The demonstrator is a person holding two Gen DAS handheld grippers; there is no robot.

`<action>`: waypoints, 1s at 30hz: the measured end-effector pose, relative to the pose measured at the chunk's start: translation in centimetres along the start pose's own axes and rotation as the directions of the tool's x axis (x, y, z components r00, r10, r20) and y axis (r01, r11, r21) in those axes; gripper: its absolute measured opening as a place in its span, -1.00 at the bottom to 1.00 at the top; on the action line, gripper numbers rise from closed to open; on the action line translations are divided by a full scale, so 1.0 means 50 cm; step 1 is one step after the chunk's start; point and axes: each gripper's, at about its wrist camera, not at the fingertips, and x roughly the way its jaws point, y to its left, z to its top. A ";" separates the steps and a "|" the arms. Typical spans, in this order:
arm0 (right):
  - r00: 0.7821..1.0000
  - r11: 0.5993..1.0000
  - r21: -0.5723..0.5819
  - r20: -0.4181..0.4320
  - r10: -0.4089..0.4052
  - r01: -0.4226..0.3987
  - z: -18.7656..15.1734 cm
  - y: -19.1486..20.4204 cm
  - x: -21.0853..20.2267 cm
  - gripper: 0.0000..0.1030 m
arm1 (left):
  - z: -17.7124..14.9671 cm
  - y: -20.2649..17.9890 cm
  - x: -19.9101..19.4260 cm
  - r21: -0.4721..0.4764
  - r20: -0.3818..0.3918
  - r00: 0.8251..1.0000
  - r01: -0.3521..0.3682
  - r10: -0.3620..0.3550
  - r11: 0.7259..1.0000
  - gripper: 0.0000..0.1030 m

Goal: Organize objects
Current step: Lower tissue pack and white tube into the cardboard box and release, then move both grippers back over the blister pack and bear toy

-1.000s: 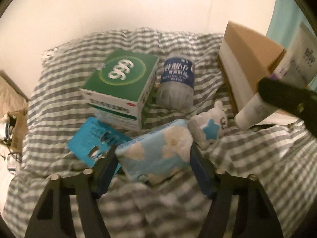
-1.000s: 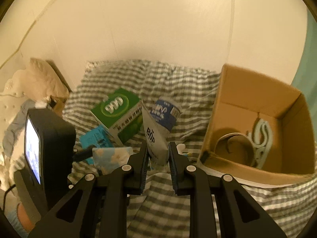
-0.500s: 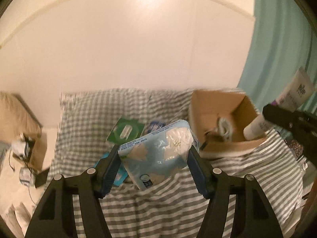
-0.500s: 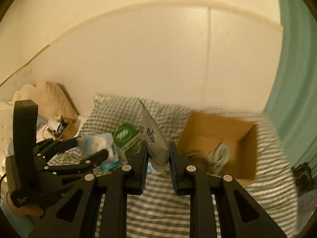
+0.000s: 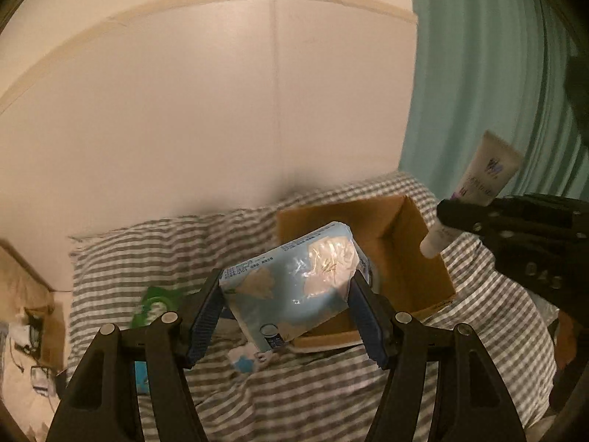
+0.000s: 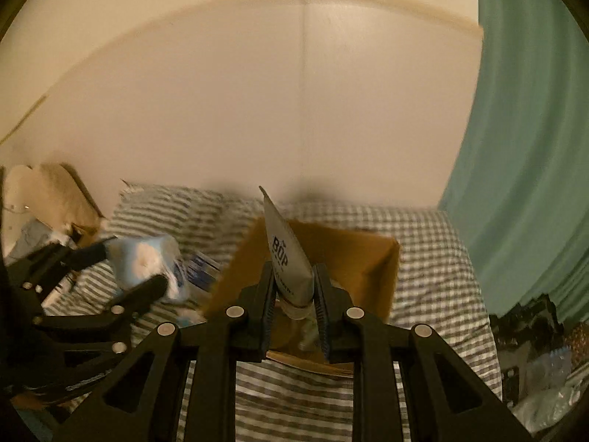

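Note:
My left gripper (image 5: 287, 294) is shut on a blue and white tissue pack (image 5: 294, 287) and holds it high above the bed, in front of the open cardboard box (image 5: 412, 258). My right gripper (image 6: 293, 291) is shut on a white tube marked BOP (image 6: 285, 258), held upright above the same box (image 6: 368, 258). The tube (image 5: 478, 191) and the right gripper (image 5: 515, 228) also show at the right of the left wrist view. The tissue pack (image 6: 143, 265) shows at the left of the right wrist view.
A grey and white striped bed cover (image 5: 313, 397) lies below. A green box (image 5: 154, 302), a blue packet (image 5: 141, 379) and a small white toy with a blue star (image 5: 243, 361) lie on it at the left. A teal curtain (image 6: 533, 147) hangs at the right.
Both grippers have risen well above the bed with their objects and moved toward the cardboard box. The bed objects now look small and far below.

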 end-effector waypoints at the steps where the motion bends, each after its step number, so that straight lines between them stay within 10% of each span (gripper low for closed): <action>1: 1.000 1.000 0.013 -0.021 -0.002 0.002 -0.003 -0.012 0.024 -0.63 | -0.001 -0.005 0.014 0.001 -0.005 1.000 0.006 -0.006 1.000 0.31; 14: 0.985 0.995 0.096 -0.174 -0.013 0.030 -0.057 -0.084 0.228 -0.63 | -0.039 -0.083 0.209 0.044 -0.138 0.989 0.066 -0.060 0.997 0.36; 18: 0.991 0.991 0.132 -0.133 -0.004 0.022 -0.047 -0.090 0.220 -0.49 | -0.035 -0.074 0.221 0.024 -0.148 0.987 0.060 -0.056 0.998 0.72; 21: 0.997 0.987 0.158 -0.072 -0.001 0.013 -0.040 -0.098 0.179 0.08 | -0.026 -0.064 0.203 -0.002 -0.123 0.992 0.042 -0.042 0.999 0.94; 30: 0.999 0.990 0.141 0.054 -0.010 0.002 -0.017 -0.055 0.042 0.19 | -0.012 -0.021 0.089 -0.021 -0.060 0.998 0.000 -0.001 1.000 0.94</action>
